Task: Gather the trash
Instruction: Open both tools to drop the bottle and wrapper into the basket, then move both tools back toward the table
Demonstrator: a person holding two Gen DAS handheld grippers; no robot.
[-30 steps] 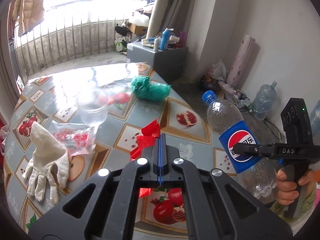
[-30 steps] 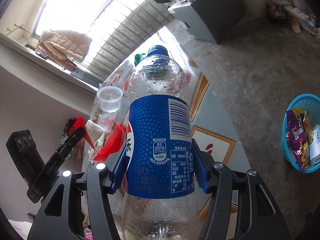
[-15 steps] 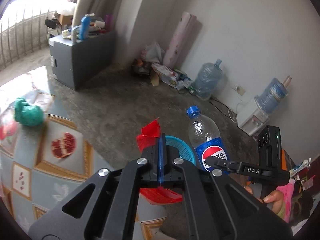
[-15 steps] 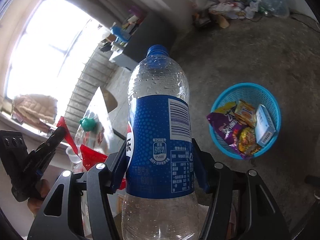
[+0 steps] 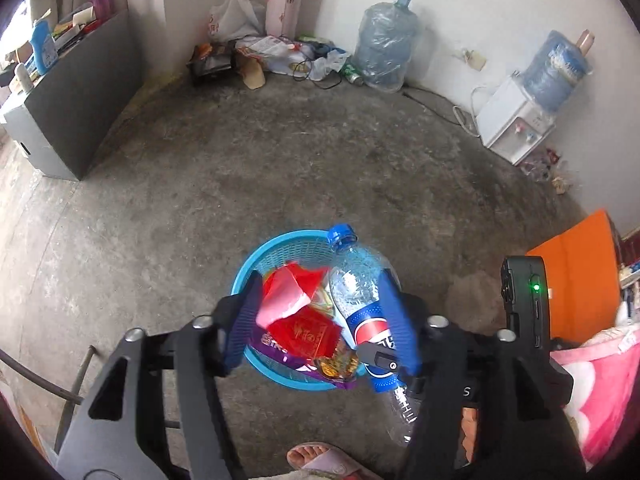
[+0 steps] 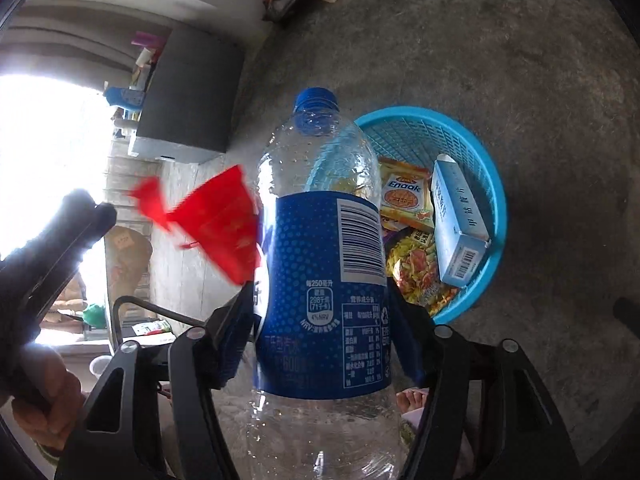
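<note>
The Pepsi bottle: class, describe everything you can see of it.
The Pepsi bottle is clear plastic, apparently empty, with droplets inside, a blue cap on and a blue label bearing a barcode and nutrition print. The right gripper clamps it at the label, cap pointing away, above the blue basket.

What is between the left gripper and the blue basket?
The loose red wrapper, seen over the basket in the left wrist view.
</note>
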